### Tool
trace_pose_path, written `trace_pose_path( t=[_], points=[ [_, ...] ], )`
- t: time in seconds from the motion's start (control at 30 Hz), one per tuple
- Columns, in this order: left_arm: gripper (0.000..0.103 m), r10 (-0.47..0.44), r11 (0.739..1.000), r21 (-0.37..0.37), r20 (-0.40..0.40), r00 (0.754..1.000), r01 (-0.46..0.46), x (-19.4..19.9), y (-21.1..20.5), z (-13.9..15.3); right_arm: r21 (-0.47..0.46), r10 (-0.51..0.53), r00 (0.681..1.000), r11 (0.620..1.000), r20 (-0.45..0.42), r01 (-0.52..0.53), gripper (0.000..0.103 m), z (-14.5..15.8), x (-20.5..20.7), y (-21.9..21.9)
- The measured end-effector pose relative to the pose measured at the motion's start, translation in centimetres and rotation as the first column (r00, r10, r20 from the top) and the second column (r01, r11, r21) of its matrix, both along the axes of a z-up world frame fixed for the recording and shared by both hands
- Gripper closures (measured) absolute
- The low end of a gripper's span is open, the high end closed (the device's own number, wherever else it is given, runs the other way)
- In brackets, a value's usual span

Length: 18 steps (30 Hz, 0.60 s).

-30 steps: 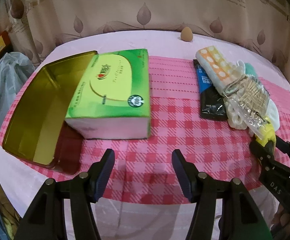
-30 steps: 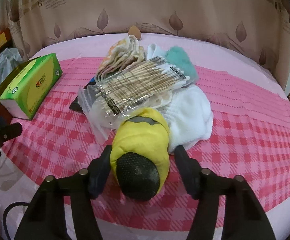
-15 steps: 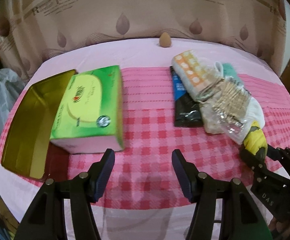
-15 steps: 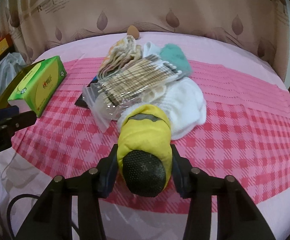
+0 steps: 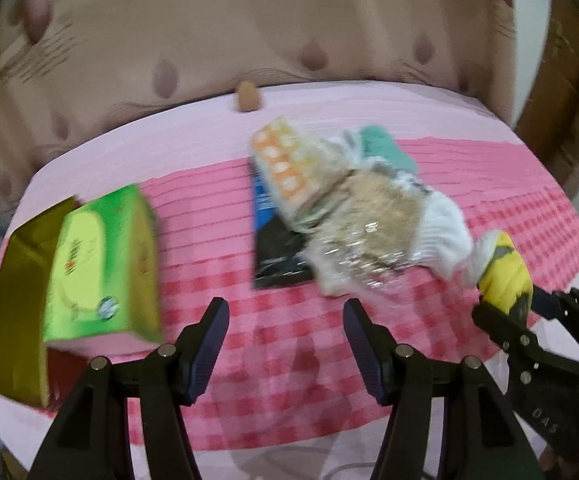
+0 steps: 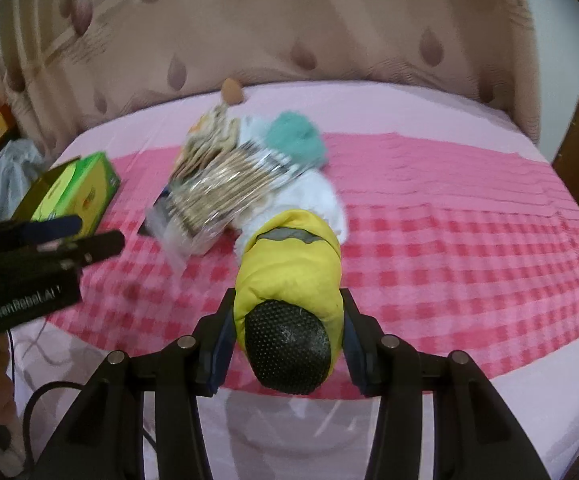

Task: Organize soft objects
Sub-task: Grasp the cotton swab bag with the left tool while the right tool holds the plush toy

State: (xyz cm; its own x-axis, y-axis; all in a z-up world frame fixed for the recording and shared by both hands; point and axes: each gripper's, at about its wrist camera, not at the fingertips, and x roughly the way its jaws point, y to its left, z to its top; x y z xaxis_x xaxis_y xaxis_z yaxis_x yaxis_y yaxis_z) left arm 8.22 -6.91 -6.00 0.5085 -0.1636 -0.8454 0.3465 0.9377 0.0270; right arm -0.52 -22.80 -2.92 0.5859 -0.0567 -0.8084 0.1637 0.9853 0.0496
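Through the left wrist camera I see my left gripper released, its jaws spread wide with nothing between them, hovering over the pink checked cloth near the front edge of the tabletop; ahead on the left a green tissue box lies against a gold tin; in the middle sits a heap of soft things: an orange-and-white spotted cloth, a black and blue packet under it, a clear bag of cotton swabs, a teal cloth and a white cloth; a tan makeup sponge stands alone at the far edge by the curtain; at the right my right gripper comes in from the side, clenched on a yellow glove; the picture is blurred.

Through the right wrist camera my right gripper is grasping the yellow glove between both pads, the glove's black dotted end pointing back toward the lens and its far end touching the white cloth; the swab bag lies just left of it, the teal cloth behind, the sponge farther back; the tissue box is well off to the left, and my left gripper shows at the left edge.
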Motion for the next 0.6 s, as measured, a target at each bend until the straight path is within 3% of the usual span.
trace_pose_path(
  t=[0.2,0.33,0.6],
  points=[
    [0.037,-0.129,0.992,-0.021,-0.007,0.992,0.128,1.1,-3.5,0.1,0.045,-0.102,0.995,0.994,0.003,0.102,0.059,-0.1,-0.3,-2.9],
    [0.033,-0.18,0.984,-0.017,-0.021,0.983,0.18,2.4,-5.3,-0.1,0.076,-0.114,0.993,0.991,0.008,0.113,0.059,-0.1,-0.3,-3.5],
    [0.033,-0.208,0.976,0.051,-0.074,0.975,0.212,4.3,-7.6,-2.2,0.095,-0.116,0.993,0.989,0.007,0.115,0.059,0.0,-0.7,-3.9]
  ],
)
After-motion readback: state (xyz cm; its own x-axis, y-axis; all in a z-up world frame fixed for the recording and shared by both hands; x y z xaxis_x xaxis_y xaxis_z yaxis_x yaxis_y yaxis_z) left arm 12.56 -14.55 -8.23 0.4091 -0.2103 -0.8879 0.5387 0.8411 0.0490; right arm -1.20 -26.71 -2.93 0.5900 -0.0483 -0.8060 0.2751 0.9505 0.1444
